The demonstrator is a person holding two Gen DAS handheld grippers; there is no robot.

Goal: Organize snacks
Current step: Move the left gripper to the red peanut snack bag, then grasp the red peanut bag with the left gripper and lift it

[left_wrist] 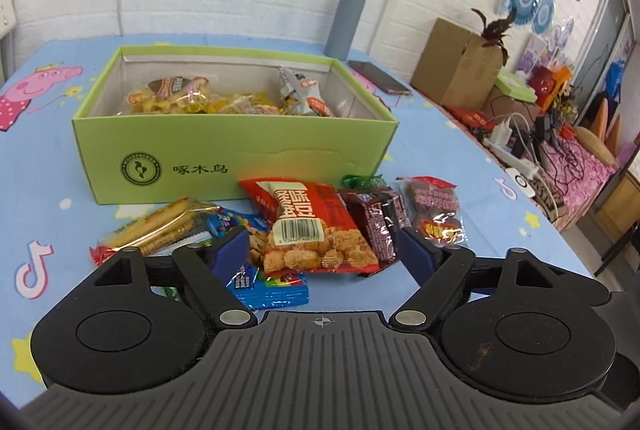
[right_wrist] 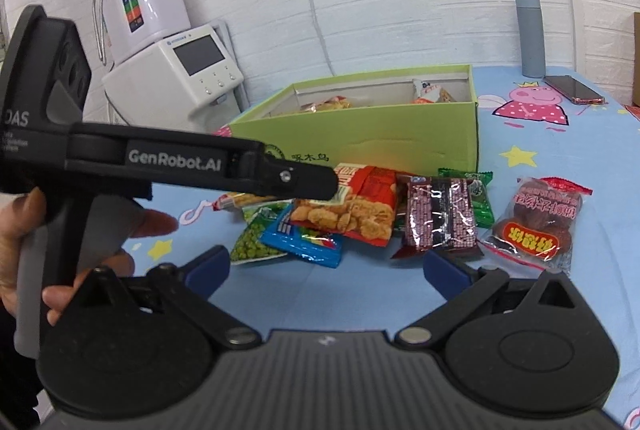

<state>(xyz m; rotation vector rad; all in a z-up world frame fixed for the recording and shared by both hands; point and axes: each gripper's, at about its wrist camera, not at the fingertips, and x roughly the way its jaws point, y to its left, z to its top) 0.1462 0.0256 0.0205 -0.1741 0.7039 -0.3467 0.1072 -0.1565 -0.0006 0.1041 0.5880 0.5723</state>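
Note:
A green box (left_wrist: pixel 224 146) (right_wrist: pixel 384 138) stands open on the blue tablecloth and holds several snack packs. In front of it lies a heap of packs: a red puffed-snack bag (left_wrist: pixel 316 230) (right_wrist: pixel 360 206), a dark brown bar (left_wrist: pixel 378 226) (right_wrist: pixel 440 218), a clear bag of dark red sweets (left_wrist: pixel 436 214) (right_wrist: pixel 540 222), a blue pack (left_wrist: pixel 272 286) (right_wrist: pixel 304 242), a biscuit pack (left_wrist: pixel 160 230) and green peas (right_wrist: pixel 252 246). My left gripper (left_wrist: pixel 324 250) is open, its fingers on either side of the red bag, just above it. My right gripper (right_wrist: pixel 326 266) is open and empty, short of the heap.
A grey-blue flask (left_wrist: pixel 344 22) (right_wrist: pixel 530 36) and a phone (left_wrist: pixel 378 76) (right_wrist: pixel 574 88) lie behind the box. White appliances (right_wrist: pixel 172 70) stand at the table's left. A cardboard box (left_wrist: pixel 456 62) and cables (left_wrist: pixel 532 146) crowd a side shelf on the right.

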